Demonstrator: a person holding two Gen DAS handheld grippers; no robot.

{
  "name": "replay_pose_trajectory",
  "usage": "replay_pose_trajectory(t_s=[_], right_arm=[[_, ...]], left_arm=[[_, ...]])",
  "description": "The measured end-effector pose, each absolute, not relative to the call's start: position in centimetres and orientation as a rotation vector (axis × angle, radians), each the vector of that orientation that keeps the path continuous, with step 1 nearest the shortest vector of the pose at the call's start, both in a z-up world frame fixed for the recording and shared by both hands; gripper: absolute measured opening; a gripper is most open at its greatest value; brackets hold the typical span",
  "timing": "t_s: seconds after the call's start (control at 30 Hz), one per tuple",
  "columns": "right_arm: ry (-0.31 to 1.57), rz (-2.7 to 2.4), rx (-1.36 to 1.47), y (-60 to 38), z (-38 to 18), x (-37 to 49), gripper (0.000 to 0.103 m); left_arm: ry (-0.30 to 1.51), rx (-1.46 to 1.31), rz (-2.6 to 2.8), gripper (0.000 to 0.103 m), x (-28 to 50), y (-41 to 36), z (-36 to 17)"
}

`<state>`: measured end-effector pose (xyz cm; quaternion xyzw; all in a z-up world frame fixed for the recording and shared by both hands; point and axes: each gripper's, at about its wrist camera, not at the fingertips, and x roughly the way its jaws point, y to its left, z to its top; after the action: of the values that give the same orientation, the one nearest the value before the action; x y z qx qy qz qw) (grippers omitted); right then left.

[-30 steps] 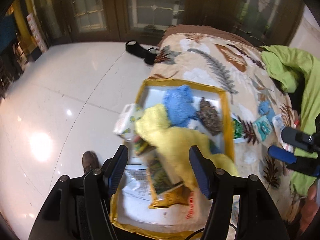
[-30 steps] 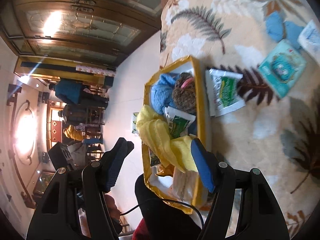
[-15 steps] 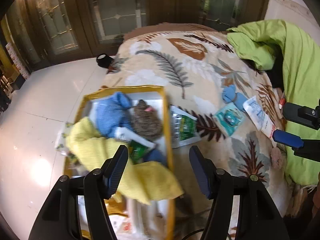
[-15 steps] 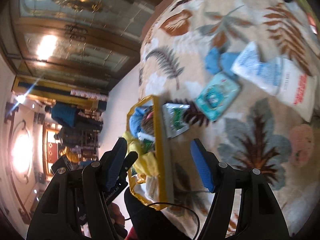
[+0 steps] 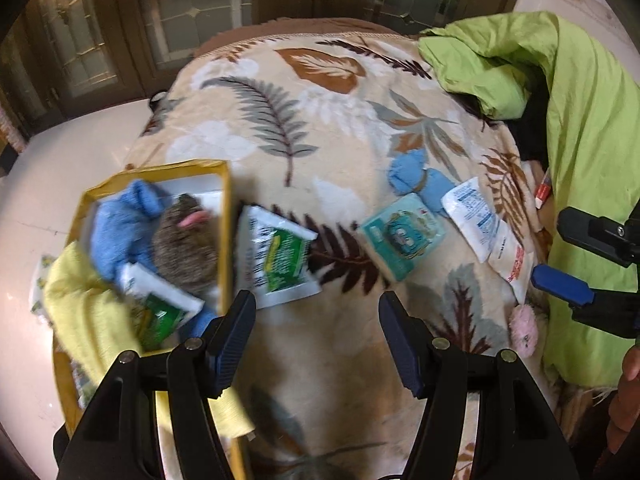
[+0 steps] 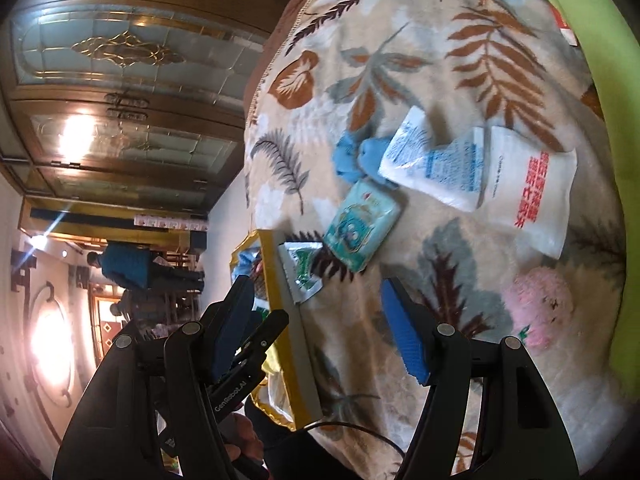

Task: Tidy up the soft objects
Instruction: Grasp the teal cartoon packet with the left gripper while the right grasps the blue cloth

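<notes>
A yellow-rimmed box [image 5: 225,216] at the bed's left edge holds a blue cloth [image 5: 120,228], a brown furry toy [image 5: 186,244], a green-white packet and a yellow towel [image 5: 84,312] hanging over its side. On the leaf-print blanket [image 5: 320,120] lie a green-white packet [image 5: 280,258], a teal tissue pack [image 5: 402,236], a blue cloth [image 5: 416,176], white packets [image 5: 476,216] and a pink fluffy ball [image 5: 524,330]. My left gripper [image 5: 316,332] is open and empty above the blanket beside the box. My right gripper [image 6: 320,328] is open and empty, near the pink ball [image 6: 538,308].
A lime green cover [image 5: 580,128] is heaped at the bed's right side. White tiled floor [image 5: 40,176] lies left of the bed, with wood and glass doors [image 5: 192,12] behind. People stand in the far room in the right wrist view [image 6: 132,268].
Both grippers have swung right, away from the box and out over the blanket. The loose packets and pink ball have come into view. Both stayed open and empty.
</notes>
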<state>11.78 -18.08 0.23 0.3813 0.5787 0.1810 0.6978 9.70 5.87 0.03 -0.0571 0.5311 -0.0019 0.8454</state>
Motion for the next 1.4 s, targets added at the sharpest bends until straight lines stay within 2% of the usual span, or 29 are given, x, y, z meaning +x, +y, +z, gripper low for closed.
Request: replay_pose_trajectory(t_s=[0.13,0.3,0.5,0.67,0.9,0.93,1.07,1.17,1.23,1.4], right_arm=[[1.287,0.373,0.844,-19.3,0.0,13.4,0.067],[1.272,0.354,0.821,-20.1,0.2,15.2,0.067],[1.292,0.349,0.813,-19.6,-0.6,17.1,0.067],[1.310,0.380,0.663,-17.3,-0.3,20.2,0.067],[1.334,0.374,0.251,-14.9,-0.3,23.9,0.067],[1.327,0.366,0.221,-14.9,-0.3,24.2,0.067],[1.338,0.393,0.256,-15.9,-0.9,24.8,0.067],[1.346,0.420,0.205,-15.4,-1.5,24.8,0.067],[1.352,0.429,0.162,-14.9,-1.8,25.0,0.067],[1.357,0.471,0.049,-12.8,-2.3,25.2,0.067]], left_arm=[[1.122,-0.097,-0.128,0.068,11.4,4.3,-0.6],[1.112,0.103,-0.258,0.069,13.4,1.2,-1.4],[1.160,0.139,-0.313,0.069,16.3,0.1,-2.8],[1.188,0.203,-0.379,0.069,17.2,-1.1,-4.0],[1.224,0.199,-0.404,0.071,18.7,-1.7,-6.0],[1.217,0.190,-0.406,0.076,18.9,-1.7,-6.0],[1.207,0.247,-0.402,0.077,18.9,-2.3,-6.5],[1.210,0.269,-0.395,0.073,18.6,-2.7,-6.7],[1.211,0.256,-0.372,0.058,18.2,-2.2,-6.5],[1.247,0.151,-0.334,0.054,16.8,0.3,-6.0]])
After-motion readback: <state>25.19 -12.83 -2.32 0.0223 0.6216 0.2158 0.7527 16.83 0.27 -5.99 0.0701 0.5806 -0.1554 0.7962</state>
